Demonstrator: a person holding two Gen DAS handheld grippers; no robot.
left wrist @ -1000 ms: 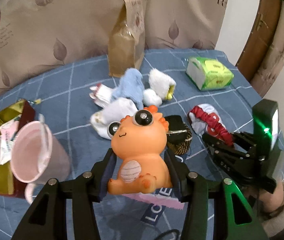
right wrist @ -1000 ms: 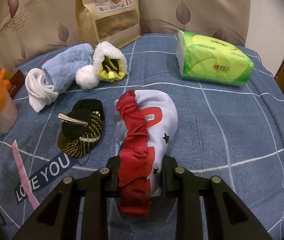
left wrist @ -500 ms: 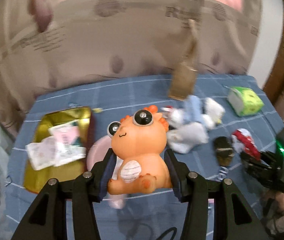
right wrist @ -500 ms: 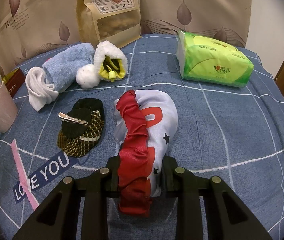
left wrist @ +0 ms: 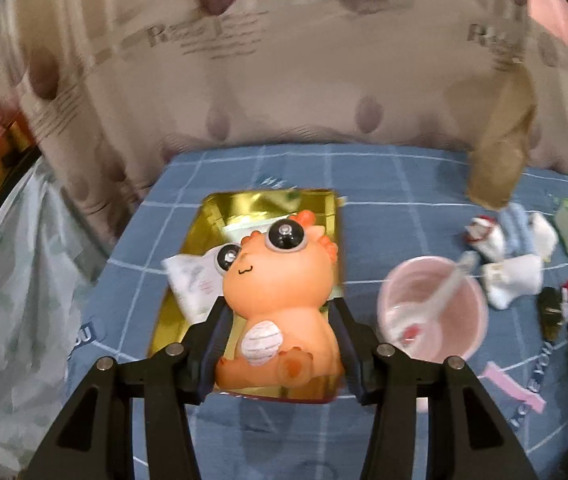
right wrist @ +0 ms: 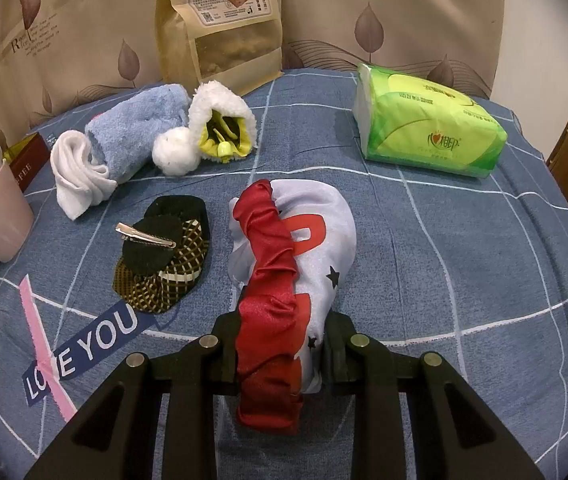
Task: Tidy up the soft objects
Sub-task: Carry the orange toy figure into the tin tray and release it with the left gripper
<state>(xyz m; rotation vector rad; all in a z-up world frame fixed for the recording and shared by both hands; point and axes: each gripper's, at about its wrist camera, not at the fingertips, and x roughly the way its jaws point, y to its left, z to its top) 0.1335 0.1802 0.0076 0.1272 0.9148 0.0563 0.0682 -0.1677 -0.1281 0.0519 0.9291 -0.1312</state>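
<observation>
beige leaf-print curtains back a round table under a blue checked cloth (right wrist: 464, 248), which fills both views. against the curtain stands a tall kraft snack bag (right wrist: 220, 24); a green tissue pack (right wrist: 428, 128) lies far right, near the table's edge. at the left sits an open gold-lined box (left wrist: 244, 216) with paper packets inside, and just beside it a pink cup (left wrist: 432, 312) with a spoon.

the left gripper (left wrist: 280, 344) is clamped on an orange dragon squeeze toy (left wrist: 284, 292), holding it over the box; it looks about to go in, though nothing soft is in the box yet as far as can be seen. the right gripper (right wrist: 280, 352) is pinched narrow on a red-and-white satin scrunchie (right wrist: 288, 264), which rests on the cloth near the table's middle.

left to sort, by the look of it: a rolled blue towel (right wrist: 136, 128), a white sock (right wrist: 80, 176), a white fluffy pouch with yellow lining (right wrist: 224, 128), and a black checked hair clip (right wrist: 160, 256).

the box sits close to the table's left edge, with the cup crowding its right side; the cloth before the tissue pack lies open.
</observation>
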